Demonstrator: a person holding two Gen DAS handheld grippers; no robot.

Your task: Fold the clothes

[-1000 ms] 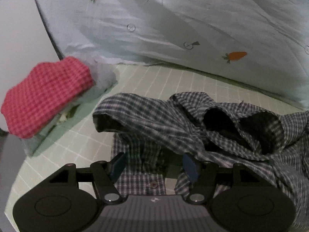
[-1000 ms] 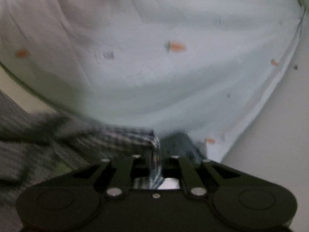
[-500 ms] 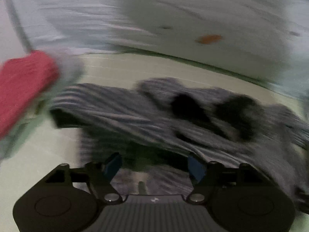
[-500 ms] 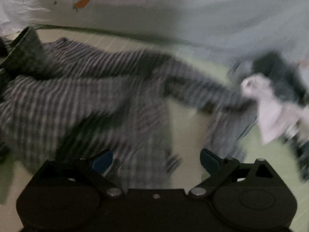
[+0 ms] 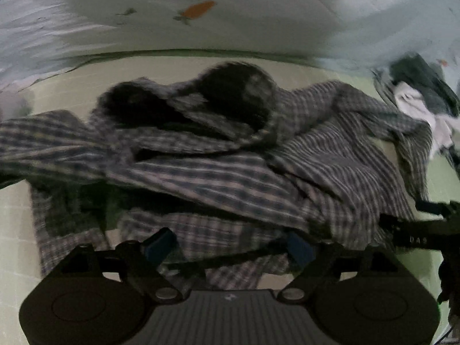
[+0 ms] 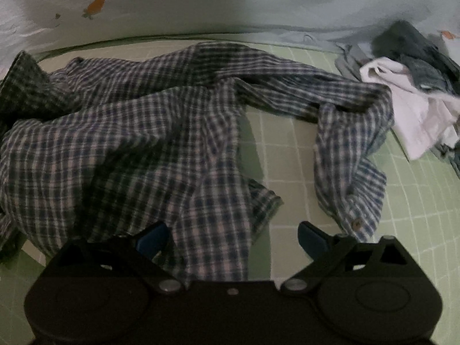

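Note:
A blue-and-white plaid shirt lies crumpled on a green grid mat, its collar and sleeve openings gaping dark at the back. My left gripper points down over the shirt's near hem. Its jaws are opening, with fabric under the gap and neither blue pad pressing on it. In the right wrist view the same shirt spreads to the left, and one sleeve with a buttoned cuff trails to the right. My right gripper stands wide open above the hem, holding nothing.
A heap of white and dark clothes sits at the mat's right side and also shows as a heap in the left wrist view. A pale blue sheet with carrot prints runs along the back. Bare mat lies right of the cuff.
My right gripper let go of the plaid fabric, opened wide and dropped toward the mat. My left gripper's jaws widened and its view swung right, so the red checked cloth left the frame.

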